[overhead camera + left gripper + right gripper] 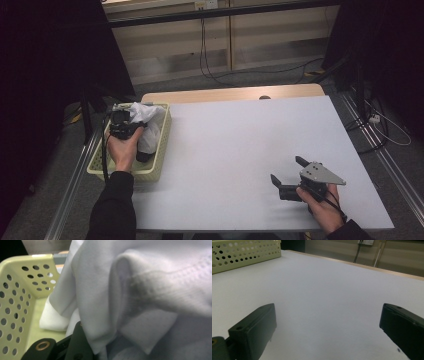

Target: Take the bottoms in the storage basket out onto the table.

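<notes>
Jaws of left gripper point(121, 121): state can't be told, since white cloth point(140, 295) drapes over them in left gripper view w/ just one black jaw base showing at bottom; contact w/ fabric is evident, a firm pinch is not. Cloth sits bunched inside yellow perforated basket point(161, 150) at table's left edge, part heaped above rim, w/ a darker item under it that can't be identified. Left hand point(121, 150) is over basket interior. Risks, as judged: if grip catches only a loose fold, cloth may slip out on lifting; if fabric snags on basket wall holes or rim, light basket may tip or drag toward table edge, which is close; the darker item could come up tangled. Right gripper point(289, 176) rests low near table's right front, jaws wide apart & holding nothing, well apart from basket, so it isn't bracing it. White tabletop point(235, 145) otherwise bare.
</notes>
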